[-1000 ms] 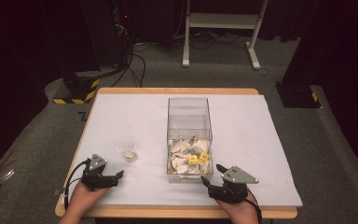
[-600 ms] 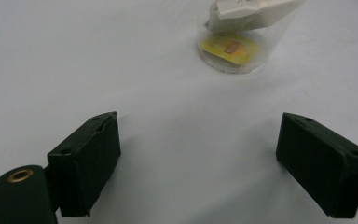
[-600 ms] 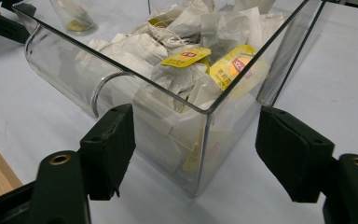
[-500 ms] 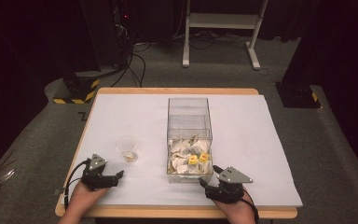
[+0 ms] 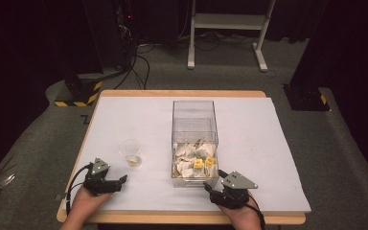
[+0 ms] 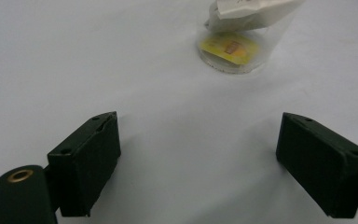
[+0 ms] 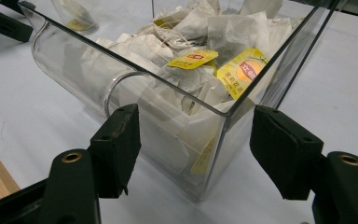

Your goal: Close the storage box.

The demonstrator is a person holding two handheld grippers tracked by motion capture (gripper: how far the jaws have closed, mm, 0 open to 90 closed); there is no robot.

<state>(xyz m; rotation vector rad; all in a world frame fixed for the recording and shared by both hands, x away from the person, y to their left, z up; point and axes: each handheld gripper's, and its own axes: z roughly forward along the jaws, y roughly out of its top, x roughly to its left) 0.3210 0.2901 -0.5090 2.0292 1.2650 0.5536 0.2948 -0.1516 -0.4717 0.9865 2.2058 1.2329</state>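
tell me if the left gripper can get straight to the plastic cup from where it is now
Probably yes. The left gripper has its jaws open and points toward the clear plastic cup, which holds a tea bag. Just bare white table cover lies between them, so the way looks free.

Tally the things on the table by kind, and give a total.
Clear box of tea bags: 1
Clear cup holding a tea bag: 1
Grippers, left and right: 2
Total: 4
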